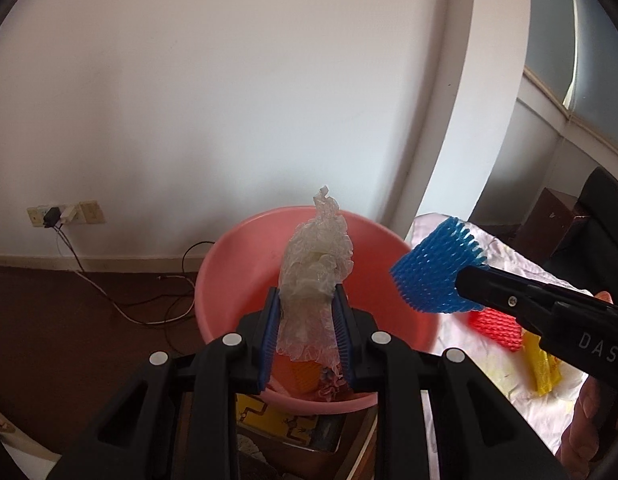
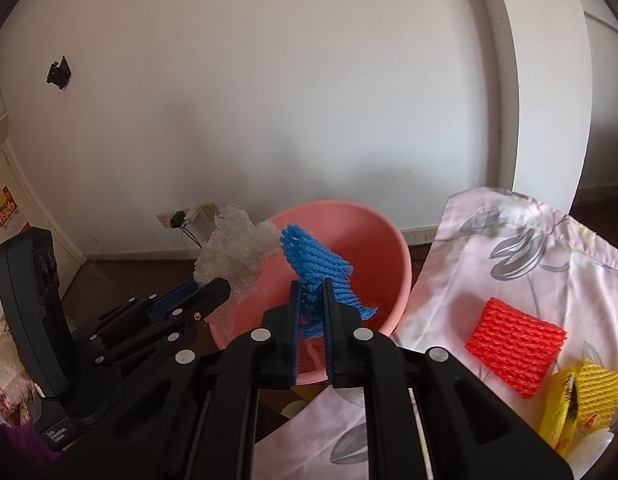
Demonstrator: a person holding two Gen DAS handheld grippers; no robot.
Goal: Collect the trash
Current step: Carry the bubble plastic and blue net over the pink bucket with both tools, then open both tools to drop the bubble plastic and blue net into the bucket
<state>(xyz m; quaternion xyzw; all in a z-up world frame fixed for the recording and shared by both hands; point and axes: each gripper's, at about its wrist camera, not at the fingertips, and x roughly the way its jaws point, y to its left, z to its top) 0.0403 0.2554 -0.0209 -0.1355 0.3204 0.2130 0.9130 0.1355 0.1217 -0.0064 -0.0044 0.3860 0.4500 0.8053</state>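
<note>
Carrying trash to pink basin (image 1: 229,264) | left gripper (image 1: 305,320) clamps crumpled clear plastic (image 1: 315,264) above it | right gripper (image 2: 312,312) pinches blue foam net (image 2: 315,264) over rim | next — part jaws, drop both inside

Black plastic left gripper (image 1: 305,300), right gripper (image 2: 312,300); blue ribbed pads, silver rivets
</note>
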